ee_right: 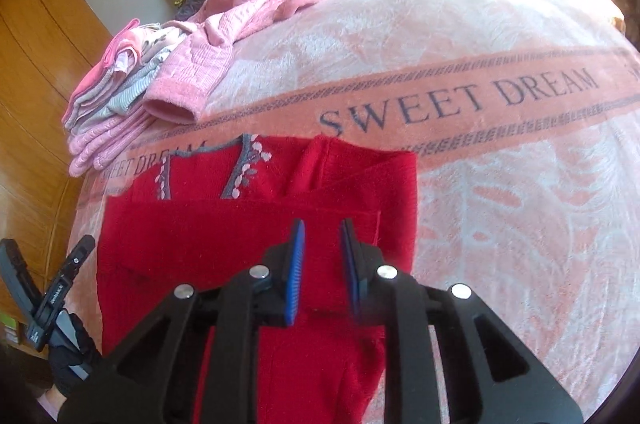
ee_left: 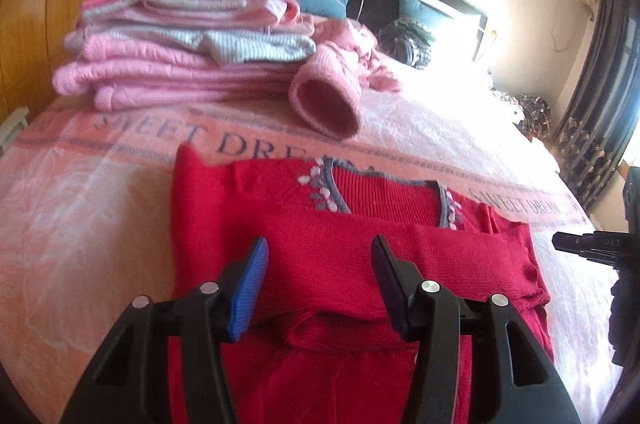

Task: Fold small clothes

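The left gripper [ee_left: 320,260] hangs with its jaws spread wide over a red knitted sweater with grey floral neck trim [ee_left: 360,224], clasping nothing. The right gripper [ee_right: 322,244] hovers over the same sweater, jaws parted and empty. The sweater lies on the near edge of the pink "SWEET DREAM" bedspread [ee_right: 480,184], sleeves folded across. A stack of folded pink and grey clothes [ee_left: 180,40] sits toward the bed's left edge.

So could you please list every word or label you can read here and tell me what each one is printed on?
"SWEET DREAM": dark letters on the pink band of the bed blanket, repeated along the band.
"DAS...": cut-off white letters on the right gripper body, left wrist view.
Small white print on the left gripper: too small to read.
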Available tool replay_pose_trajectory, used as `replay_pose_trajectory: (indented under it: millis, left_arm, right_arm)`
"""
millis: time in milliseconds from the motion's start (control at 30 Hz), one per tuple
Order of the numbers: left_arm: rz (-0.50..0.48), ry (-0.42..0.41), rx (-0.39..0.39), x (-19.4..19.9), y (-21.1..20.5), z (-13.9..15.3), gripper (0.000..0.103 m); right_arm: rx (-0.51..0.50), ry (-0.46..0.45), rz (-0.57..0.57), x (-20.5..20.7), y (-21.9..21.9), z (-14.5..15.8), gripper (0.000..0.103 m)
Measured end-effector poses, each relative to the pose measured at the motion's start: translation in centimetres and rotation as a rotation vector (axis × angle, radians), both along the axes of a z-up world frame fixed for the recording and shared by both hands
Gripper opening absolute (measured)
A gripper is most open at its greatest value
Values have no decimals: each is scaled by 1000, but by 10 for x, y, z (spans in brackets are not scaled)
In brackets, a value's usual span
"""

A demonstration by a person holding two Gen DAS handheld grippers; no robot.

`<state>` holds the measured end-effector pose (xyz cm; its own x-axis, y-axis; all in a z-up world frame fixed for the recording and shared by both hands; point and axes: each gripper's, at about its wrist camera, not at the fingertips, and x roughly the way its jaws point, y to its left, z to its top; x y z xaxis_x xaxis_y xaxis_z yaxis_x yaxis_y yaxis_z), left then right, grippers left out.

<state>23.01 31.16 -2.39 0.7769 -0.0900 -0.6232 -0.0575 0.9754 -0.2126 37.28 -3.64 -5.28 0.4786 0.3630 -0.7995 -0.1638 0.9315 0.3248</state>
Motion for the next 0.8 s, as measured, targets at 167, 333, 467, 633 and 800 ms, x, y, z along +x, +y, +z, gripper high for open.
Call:
replay_pose_trajectory:
  millis: [167,333,467,633,800]
  left_arm:
    - [-92,46,12,12,-21,-8,56]
    - [-119,203,11,22,-23,-50,56]
    - [-143,225,20,18,-18,-65,56]
    - [-143,239,-17,16,-16,-58,57]
    - [-107,277,-89,-19,9,-18,57]
  right_arm:
    - [70,102,44,4,3,-21,24]
    - [2,164,37,5,7,-48,24]
    - [-13,213,25,5,-1,-73,26]
    - [13,201,20,2,-3,-65,29]
    - [96,179,27,-32,-23,-19,30]
